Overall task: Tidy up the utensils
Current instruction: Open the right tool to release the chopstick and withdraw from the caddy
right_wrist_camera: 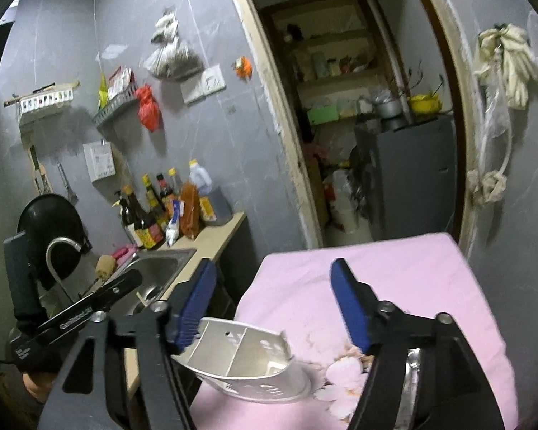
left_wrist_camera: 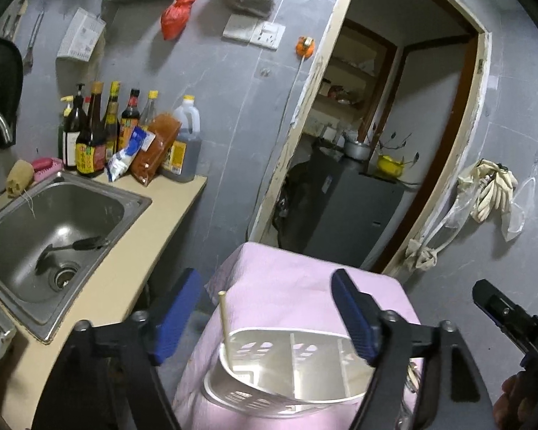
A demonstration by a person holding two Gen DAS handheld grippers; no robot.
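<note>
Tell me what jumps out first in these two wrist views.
A white divided utensil holder sits on a pink cloth in the foreground, one pale chopstick standing in its left compartment. Both the left gripper and the right gripper are open above it, holding nothing. Left of the cloth, a steel sink with a dark utensil inside, sauce bottles lined up behind.

Matt plastic holder, steel sink

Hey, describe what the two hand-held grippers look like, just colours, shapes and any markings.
Both match: the left hand-held gripper and right hand-held gripper have black angular linkage arms with silver bolts and flat, ribbed blue finger pads. White lettering marks each black body, seen from the other's camera.
</note>
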